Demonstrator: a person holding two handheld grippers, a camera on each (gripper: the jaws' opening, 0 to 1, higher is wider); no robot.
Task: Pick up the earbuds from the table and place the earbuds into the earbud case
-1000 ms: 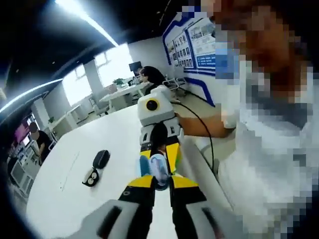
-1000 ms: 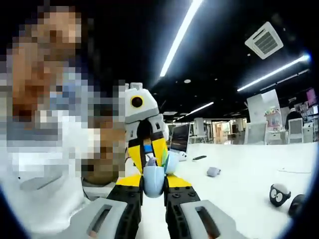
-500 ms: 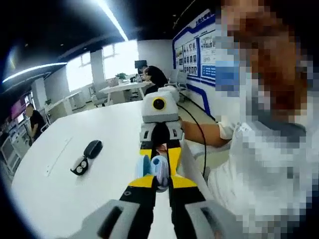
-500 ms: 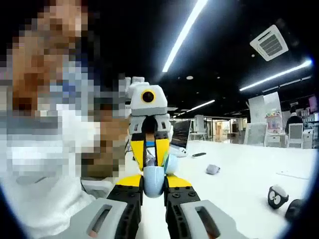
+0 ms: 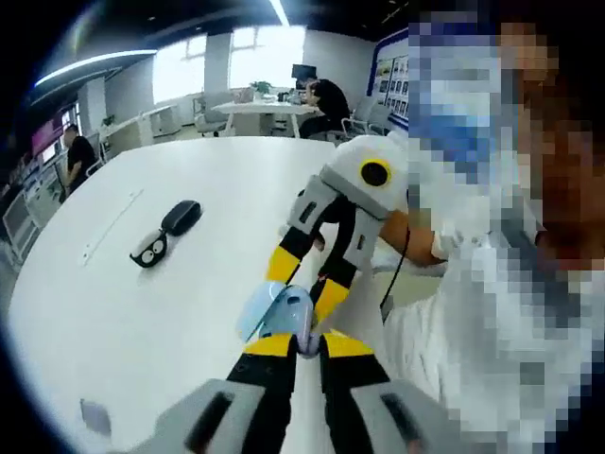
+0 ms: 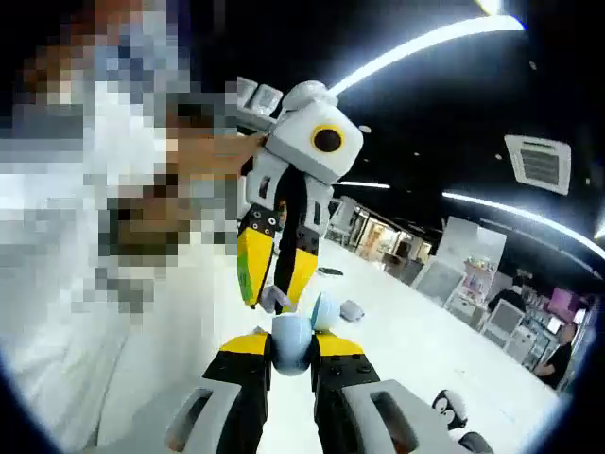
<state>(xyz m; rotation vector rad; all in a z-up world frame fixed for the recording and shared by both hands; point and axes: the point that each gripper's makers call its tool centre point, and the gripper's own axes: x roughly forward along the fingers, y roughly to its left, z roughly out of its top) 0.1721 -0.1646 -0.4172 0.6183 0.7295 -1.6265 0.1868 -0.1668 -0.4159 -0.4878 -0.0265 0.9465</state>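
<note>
Tabletop (image 5: 142,322): white, sunglasses (image 5: 151,248) lying well apart.
Left hand-held gripper (image 6: 276,301): pinching an earbud (image 6: 274,299).
Right hand-held gripper (image 6: 291,352): clamping the open earbud case (image 6: 291,340).

Earbud case (image 5: 280,314) held between the left gripper (image 5: 304,342) jaws above the desk (image 5: 113,312), right gripper (image 5: 312,284) just behind it, two small objects (image 5: 168,230) laid far left on the desk.

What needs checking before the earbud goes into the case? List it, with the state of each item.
1. Right claw shut on the earbud case: ok.
2. Lid open: ok.
3. Left claw shut on a small grey earbud: ok.
4. Earbud close to the case: ok.
5. Earbud lined up with its socket: cannot tell.
6. Earbud seated in the case: not ok, not yet done.
</note>
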